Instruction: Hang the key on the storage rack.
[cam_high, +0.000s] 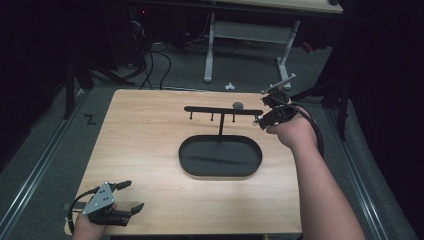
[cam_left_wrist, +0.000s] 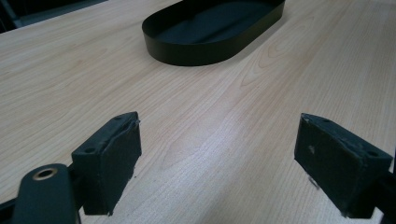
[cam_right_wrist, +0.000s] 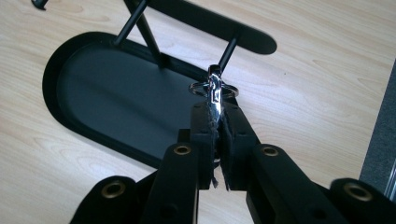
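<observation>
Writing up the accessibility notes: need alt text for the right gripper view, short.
The right gripper, its two black jaws shut, pinches a small silver key ring with a clasp just below a peg of a black T-shaped hanger stand. The stand rises from a black oval tray on a light wooden table.

The middle of the desk (cam_high: 145, 145) is taken up by a black oval tray (cam_high: 220, 172), from which a thin post rises to a crossbar (cam_high: 222, 110) with short pegs hanging under it; these block any straight path across the centre at that height. The right tool (cam_high: 261, 121) sits just beside the crossbar's right end, clamped on a small metal clasp (cam_right_wrist: 215, 91). Bare wood lies open left of the tray and along the near edge, where the left tool (cam_high: 131, 195) rests with jaws wide.
</observation>
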